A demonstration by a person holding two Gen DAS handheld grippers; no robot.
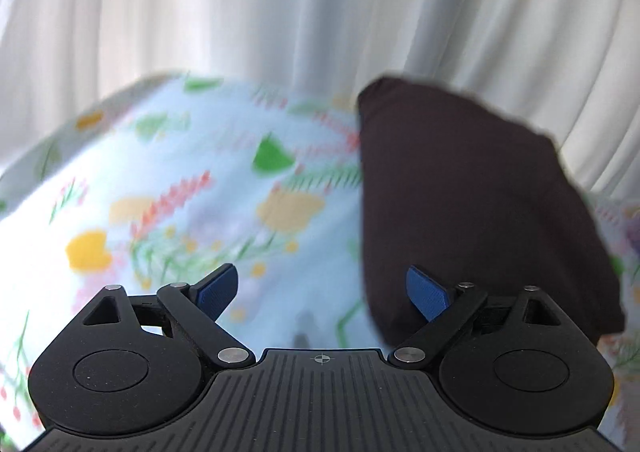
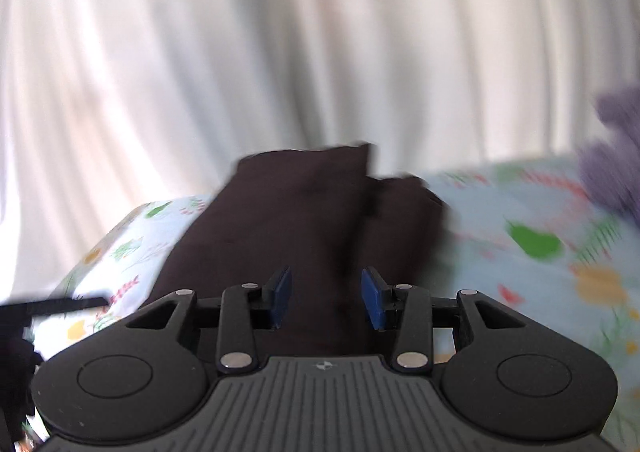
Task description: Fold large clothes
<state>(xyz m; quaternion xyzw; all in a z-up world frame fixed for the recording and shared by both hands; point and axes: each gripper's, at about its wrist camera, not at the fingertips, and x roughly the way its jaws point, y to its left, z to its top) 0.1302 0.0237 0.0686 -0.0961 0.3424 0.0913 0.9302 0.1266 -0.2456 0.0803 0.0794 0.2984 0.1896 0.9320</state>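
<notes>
Garment: dark brown cloth lies folded on the floral bed sheet, before white curtains.
Left hand-held gripper: spread, empty, beside the cloth.
Right hand-held gripper: spread, empty, over it.
Handling: probably soft, light, limp; pinch 2 corners.

A folded dark brown garment lies on the floral-sheeted bed.

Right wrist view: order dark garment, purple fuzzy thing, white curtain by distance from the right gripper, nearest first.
1. Dark garment: directly ahead of the right gripper, running under its open fingers, lying on the floral sheet.
2. Purple fuzzy thing: far right edge, blurred, at the sheet's back.
3. White curtain: behind everything, filling the background.
</notes>
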